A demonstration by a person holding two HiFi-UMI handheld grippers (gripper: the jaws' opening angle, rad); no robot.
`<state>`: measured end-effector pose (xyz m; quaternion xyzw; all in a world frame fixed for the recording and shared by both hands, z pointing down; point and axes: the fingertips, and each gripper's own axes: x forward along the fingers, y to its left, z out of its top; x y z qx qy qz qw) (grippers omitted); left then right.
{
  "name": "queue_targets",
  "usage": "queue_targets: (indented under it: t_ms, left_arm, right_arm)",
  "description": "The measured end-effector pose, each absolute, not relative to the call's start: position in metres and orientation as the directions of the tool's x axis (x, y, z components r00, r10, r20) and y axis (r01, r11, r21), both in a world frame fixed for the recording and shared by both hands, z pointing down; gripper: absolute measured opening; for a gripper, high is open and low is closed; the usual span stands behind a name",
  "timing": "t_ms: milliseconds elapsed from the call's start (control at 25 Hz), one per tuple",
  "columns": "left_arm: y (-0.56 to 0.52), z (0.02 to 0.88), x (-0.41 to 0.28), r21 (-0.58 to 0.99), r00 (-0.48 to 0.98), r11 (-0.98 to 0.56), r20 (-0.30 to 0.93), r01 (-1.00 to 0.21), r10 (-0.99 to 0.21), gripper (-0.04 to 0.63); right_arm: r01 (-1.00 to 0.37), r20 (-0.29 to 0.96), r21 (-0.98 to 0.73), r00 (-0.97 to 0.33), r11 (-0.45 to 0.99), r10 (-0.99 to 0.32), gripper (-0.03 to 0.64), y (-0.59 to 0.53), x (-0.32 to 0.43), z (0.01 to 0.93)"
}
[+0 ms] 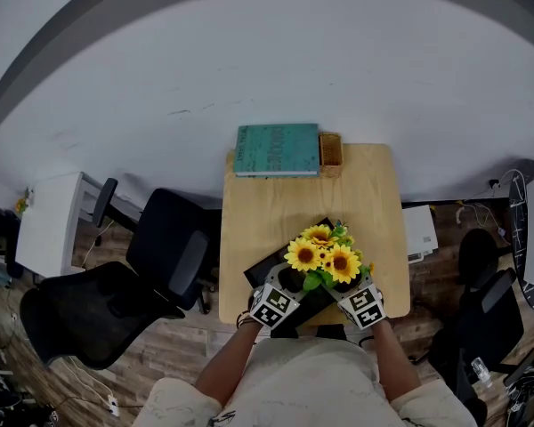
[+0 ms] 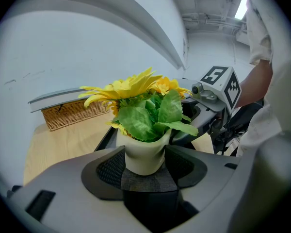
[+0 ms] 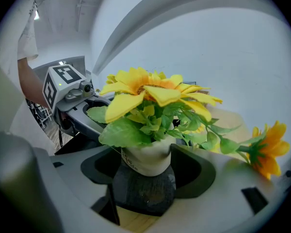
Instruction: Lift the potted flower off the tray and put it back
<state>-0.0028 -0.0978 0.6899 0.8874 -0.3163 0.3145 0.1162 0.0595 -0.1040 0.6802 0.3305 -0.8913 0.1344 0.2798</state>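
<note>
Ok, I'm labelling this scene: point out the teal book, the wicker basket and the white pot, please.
teal book (image 1: 276,149), head view, middle of its cover.
wicker basket (image 2: 75,113), left gripper view, woven front wall.
white pot (image 2: 144,155), left gripper view, wall between the jaws.

White wall (image 1: 294,52) fills upper half of head view. Light wood surface (image 1: 276,212) stands against it. Teal book (image 1: 277,149) and wicker basket (image 1: 330,149) lie side by side at surface's far edge. Brown wood-plank floor (image 1: 187,345) all around. Two black office chairs at left: one (image 1: 173,243) just beside surface, other (image 1: 80,314) nearer camera. White cabinet (image 1: 58,221) further left. Another black chair (image 1: 489,314) at right. Ceiling strip light (image 2: 241,4) lit overhead.
</note>
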Motion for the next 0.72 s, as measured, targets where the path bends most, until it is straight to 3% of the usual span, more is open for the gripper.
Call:
queue_targets:
  t_ms: [720]
  left_arm:
    - [-0.093, 0.691, -0.013, 0.002, 0.577, -0.733, 0.618, -0.68, -0.534, 0.262]
  right_arm:
    - [-0.688, 0.605, -0.091, -0.613, 0.72, -0.508, 0.328, -0.091, 0.074, 0.69]
